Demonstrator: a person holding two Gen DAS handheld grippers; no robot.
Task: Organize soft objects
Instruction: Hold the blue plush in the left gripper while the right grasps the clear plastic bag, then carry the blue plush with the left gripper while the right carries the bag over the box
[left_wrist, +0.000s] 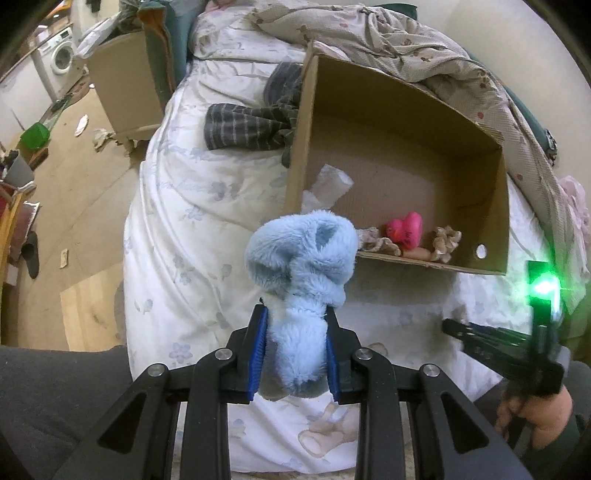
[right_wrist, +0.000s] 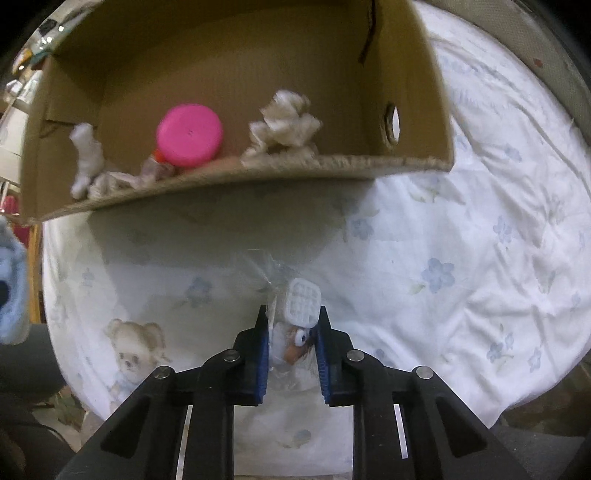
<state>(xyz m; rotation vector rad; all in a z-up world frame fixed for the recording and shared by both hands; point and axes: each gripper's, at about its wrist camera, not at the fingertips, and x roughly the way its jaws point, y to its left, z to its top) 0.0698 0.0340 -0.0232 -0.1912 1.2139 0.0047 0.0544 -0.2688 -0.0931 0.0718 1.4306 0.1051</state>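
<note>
Two grippers work over a bed (left_wrist: 177, 206) with a white flower-print sheet. At 1 o'clock in the left wrist view a cardboard box (left_wrist: 491, 206) lies open on the bed, holding a pink plush (left_wrist: 404, 230) between cream fabric scraps (left_wrist: 447, 240); a striped grey garment (left_wrist: 243, 125) lies against its far-left wall. The left gripper (left_wrist: 295, 343) has its fingers clamped on a fluffy blue plush (left_wrist: 303, 266), held just short of the box's near rim. The right gripper (right_wrist: 290, 343) has its fingers closed on a small bagged white toy (right_wrist: 299, 317) at 6 o'clock, below the box.
</note>
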